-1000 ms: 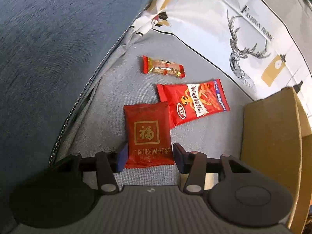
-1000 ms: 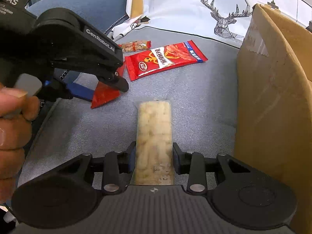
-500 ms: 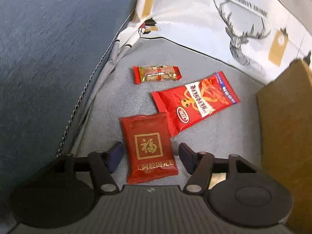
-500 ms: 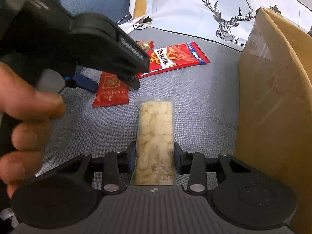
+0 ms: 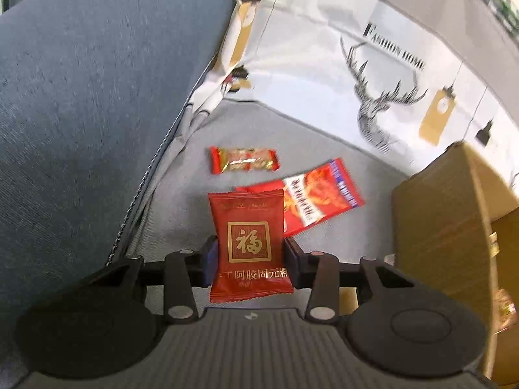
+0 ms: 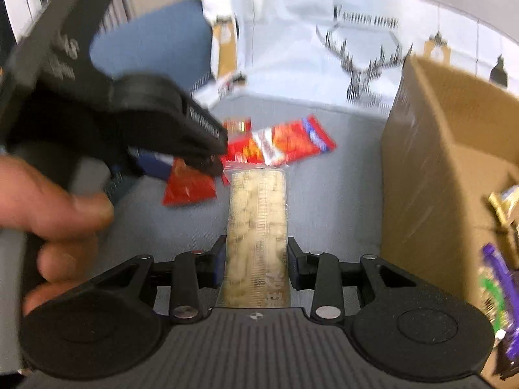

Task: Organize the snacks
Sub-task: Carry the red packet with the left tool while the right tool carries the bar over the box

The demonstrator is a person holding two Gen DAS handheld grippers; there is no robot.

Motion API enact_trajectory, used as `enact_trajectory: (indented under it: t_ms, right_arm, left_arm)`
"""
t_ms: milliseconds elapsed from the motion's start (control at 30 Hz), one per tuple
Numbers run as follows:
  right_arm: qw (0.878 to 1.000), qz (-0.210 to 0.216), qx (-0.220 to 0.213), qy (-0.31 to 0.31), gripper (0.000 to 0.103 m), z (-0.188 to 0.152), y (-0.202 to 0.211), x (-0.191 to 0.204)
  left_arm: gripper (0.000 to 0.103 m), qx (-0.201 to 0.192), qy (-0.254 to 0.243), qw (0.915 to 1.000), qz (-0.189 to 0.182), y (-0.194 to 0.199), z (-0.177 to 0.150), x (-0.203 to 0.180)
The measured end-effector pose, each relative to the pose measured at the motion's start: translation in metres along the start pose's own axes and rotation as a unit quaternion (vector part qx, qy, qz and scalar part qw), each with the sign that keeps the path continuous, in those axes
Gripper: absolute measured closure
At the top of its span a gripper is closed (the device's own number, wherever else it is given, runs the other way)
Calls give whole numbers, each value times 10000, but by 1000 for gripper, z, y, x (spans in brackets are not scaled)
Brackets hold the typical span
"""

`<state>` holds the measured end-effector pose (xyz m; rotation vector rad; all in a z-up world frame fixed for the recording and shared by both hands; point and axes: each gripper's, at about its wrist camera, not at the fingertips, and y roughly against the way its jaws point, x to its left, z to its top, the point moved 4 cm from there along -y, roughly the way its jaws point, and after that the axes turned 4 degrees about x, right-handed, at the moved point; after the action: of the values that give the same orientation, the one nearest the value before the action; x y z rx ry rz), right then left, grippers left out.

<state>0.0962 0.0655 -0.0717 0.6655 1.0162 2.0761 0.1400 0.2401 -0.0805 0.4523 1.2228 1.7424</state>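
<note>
While the two grippers are hovering over the grey cushion [image 5: 181, 220], the scene is reading as follows from left to right. At the far left a blue-grey armrest [image 5: 81, 97] is rising beside the seat, and a pale deer-print cloth [image 5: 324, 74] is draping the back. In the right wrist view a person's hand [image 6: 48, 214] is wrapping the handle of the left gripper [image 5: 249, 261]. Its jaws have just been closing, and its pads are now pressing on both sides of a dark red square sachet [image 5: 249, 243] with a gold character; the sachet is hanging clear of the cushion, as the right wrist view shows. Beyond it a small red-and-gold candy [image 5: 244, 159] is lying on the cushion, and just to its right a longer red snack packet [image 5: 311, 201] is lying flat, partly hidden behind the sachet.

Further right, the right gripper [image 6: 255, 264] is clamping a long clear-wrapped pale snack bar [image 6: 258, 230], which is sticking out forward between its fingers, its far end near the red packet. At the far right an open cardboard box [image 6: 431, 168] is standing on the cushion, and a few wrapped snacks [image 6: 499, 278], blurred, are already sitting inside it.
</note>
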Motion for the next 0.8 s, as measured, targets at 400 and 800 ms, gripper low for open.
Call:
enact_trajectory:
  t_ms: [400,800]
  right_arm:
    - [9931,122,-1140,-227,65,29,72,-22]
    - [9811,-7,-1892,-405,65,32,106,-80]
  left_arm:
    - [56,-662,249,9962,-507,52,14,-26]
    - [56,-1207,-44,9895,-800,69,10,-71]
